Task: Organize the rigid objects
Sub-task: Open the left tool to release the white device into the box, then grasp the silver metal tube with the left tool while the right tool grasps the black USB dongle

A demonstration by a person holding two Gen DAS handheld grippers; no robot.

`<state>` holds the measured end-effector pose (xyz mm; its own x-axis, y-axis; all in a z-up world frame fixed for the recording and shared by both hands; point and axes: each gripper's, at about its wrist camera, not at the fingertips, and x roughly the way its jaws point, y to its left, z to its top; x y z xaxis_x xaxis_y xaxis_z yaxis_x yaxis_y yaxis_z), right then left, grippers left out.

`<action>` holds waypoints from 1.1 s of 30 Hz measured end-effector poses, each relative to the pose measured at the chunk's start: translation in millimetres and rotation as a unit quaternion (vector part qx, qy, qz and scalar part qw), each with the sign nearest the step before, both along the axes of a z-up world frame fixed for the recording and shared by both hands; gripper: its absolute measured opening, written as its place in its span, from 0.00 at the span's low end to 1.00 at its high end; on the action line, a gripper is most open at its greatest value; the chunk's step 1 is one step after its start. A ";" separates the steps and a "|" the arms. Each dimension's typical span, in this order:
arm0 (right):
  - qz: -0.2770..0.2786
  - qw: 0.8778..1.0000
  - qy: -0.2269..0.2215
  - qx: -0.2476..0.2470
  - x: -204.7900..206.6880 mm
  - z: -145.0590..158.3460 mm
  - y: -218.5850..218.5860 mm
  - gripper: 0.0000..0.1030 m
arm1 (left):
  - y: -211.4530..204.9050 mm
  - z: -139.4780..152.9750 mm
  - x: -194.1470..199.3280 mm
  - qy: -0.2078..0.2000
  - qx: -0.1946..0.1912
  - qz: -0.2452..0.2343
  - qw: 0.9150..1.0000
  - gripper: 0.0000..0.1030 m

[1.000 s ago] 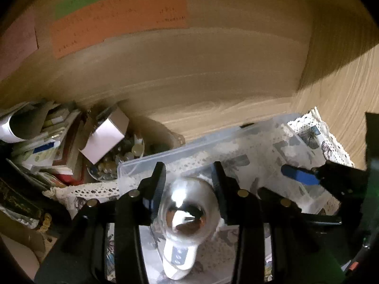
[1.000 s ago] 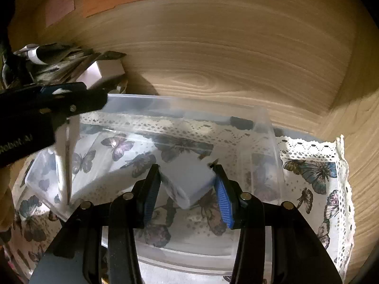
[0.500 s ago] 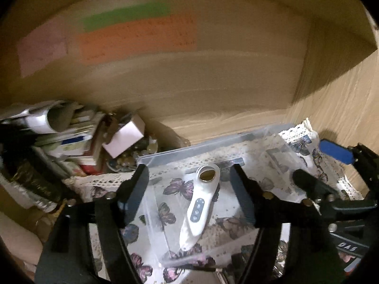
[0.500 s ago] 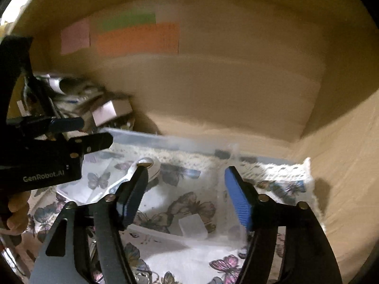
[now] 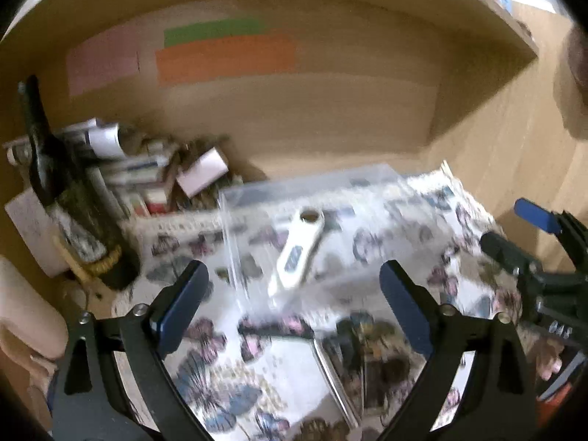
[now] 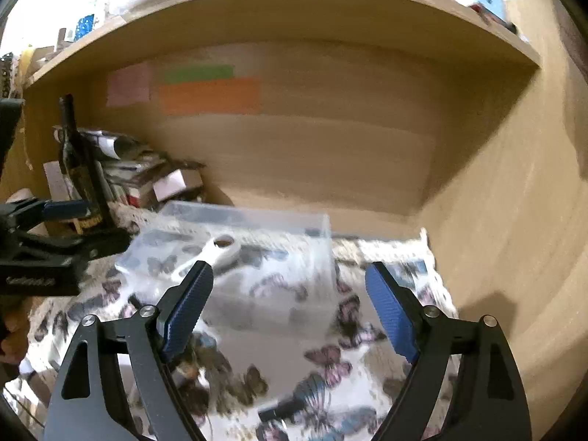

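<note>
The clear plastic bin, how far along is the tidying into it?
Done: the white handheld device lies inside the clear plastic bin. In hand: nothing; the left hand-held gripper and right hand-held gripper are both open. Left: metal tweezers lie on the butterfly cloth, outside the bin.

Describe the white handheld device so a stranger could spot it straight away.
Start at the wooden alcove with the orange paper strip on its back wall, then drop to the butterfly-print cloth on its floor. A clear plastic bin sits on that cloth, and the white handheld device lies inside it. It is the only long white wand there, with a round hole at its far end and a dark button panel mid-body.
</note>
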<state>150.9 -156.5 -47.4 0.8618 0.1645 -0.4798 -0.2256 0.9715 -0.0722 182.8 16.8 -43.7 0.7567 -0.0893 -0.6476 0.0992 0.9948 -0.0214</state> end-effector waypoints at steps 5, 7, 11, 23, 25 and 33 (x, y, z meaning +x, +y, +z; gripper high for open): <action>-0.021 0.999 0.034 0.002 -9.2 -17.9 -17.4 0.81 | -5.4 -33.8 -15.3 0.046 0.007 -0.015 0.999 0.93; -0.026 0.998 0.050 -0.001 -11.6 -26.3 -23.9 0.81 | -3.9 -44.5 -18.0 0.060 0.003 -0.016 0.998 0.93; -0.036 0.995 0.089 0.005 -11.6 -43.6 -36.4 0.81 | -2.7 -71.8 -14.1 0.112 -0.024 -0.021 0.993 0.85; 0.012 0.984 0.180 -0.004 -2.1 -102.6 -17.4 0.77 | -6.0 -106.4 -10.0 0.165 -0.013 -0.042 0.985 0.56; 0.016 0.982 0.190 -0.010 -0.8 -107.0 -15.9 0.69 | -2.3 -107.3 -10.6 0.167 -0.010 -0.045 0.985 0.53; 0.015 0.982 0.187 -0.009 0.8 -110.5 -13.4 0.43 | -5.6 -108.7 -4.9 0.174 -0.004 -0.068 0.982 0.29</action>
<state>151.7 -169.9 -158.0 0.6193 0.1758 -0.7652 -0.2675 0.9635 0.0048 177.8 11.1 -152.3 0.4705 -0.1807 -0.8637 0.2167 0.9725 -0.0854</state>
